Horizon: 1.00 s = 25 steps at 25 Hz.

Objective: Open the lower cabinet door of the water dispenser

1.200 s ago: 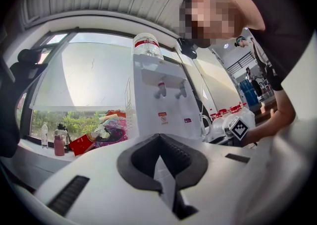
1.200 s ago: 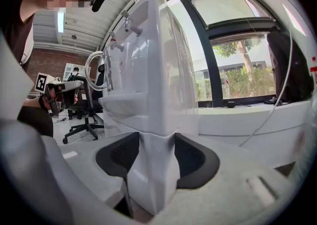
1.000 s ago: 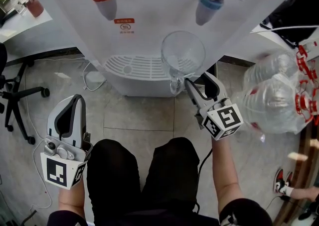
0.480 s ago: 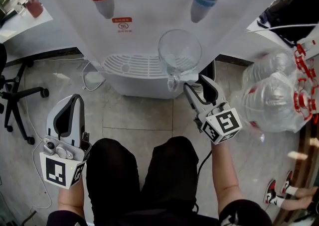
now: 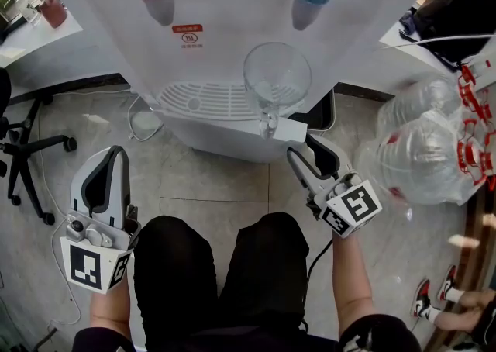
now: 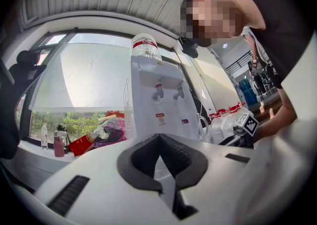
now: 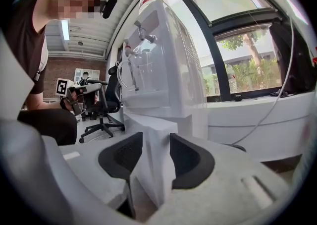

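Note:
The white water dispenser [image 5: 232, 1] stands in front of me, with a glass mug [image 5: 277, 75] on its drip tray [image 5: 201, 101]. Below the tray, the lower cabinet door [image 5: 291, 130] stands slightly ajar, and a dark gap shows to its right. My right gripper [image 5: 302, 143] has just been closing and is now shut on the door's free edge. In the right gripper view the door edge [image 7: 148, 125] fills the space between the pads of the right gripper [image 7: 155, 144]. My left gripper [image 5: 111, 158] hangs shut and empty at the lower left, away from the dispenser; the left gripper [image 6: 159, 137] holds nothing.
Large clear water bottles [image 5: 422, 149] with red caps lie on the floor at the right. An office chair [image 5: 23, 141] stands at the left. A cable [image 5: 139, 118] loops on the tiles by the dispenser's base. Someone's shoe [image 5: 430, 300] shows at the lower right.
The right gripper's jaws closed on the door edge and drew back toward me. The door swung out from the dispenser and a dark gap opened beside it. The left gripper stayed put.

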Available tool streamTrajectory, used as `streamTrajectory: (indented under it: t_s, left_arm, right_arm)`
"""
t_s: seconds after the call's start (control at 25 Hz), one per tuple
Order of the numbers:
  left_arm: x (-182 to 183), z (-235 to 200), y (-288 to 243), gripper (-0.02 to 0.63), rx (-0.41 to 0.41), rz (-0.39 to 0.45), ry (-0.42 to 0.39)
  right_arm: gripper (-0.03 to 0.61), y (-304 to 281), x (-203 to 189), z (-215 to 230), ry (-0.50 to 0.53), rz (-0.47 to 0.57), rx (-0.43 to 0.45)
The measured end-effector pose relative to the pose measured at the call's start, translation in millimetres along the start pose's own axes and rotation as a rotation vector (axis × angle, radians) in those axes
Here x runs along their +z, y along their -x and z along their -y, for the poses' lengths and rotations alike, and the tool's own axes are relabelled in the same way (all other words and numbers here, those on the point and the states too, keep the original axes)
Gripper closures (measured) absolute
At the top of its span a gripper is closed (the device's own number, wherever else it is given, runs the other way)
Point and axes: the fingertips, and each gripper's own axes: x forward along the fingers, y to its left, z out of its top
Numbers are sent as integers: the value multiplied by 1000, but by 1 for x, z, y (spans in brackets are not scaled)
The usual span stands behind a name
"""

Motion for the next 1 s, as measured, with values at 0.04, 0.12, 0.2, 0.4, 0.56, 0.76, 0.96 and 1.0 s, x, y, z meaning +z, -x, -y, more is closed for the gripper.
streamTrajectory:
  t_s: [0.04,0.12,0.2,0.4,0.56,0.76,0.96,1.0]
  left_arm:
    - [0,1,-1,606,-3,0,-1]
    - [-1,4,-2,606,-11,-2,-2]
    - [-2,6,-2,606,-15,-2,0]
    - [-2,5,0,606,-8,-5,-3]
    - [1,4,1,606,-2,-1,-8]
    - [0,0,5,606,9,-4,-11]
    - [-4,-2,7,606,18,-12,0]
    - [-4,-2,8,606,20,-11,3]
  right_arm:
    - [403,1,-3,-2,6,-9,15]
    - [421,6,-7,-3,32,-29,35]
    - [456,13,-9,5,50,-34,17]
    - [574,9,2,44,79,-14,-98]
    - [575,-13,8,51,147,-41,-133]
    - [575,-11,7,47,90,-25,-65]
    - [575,-11,1,23,94,-55,-4]
    - [575,-11,-1,16,99,-66,17]
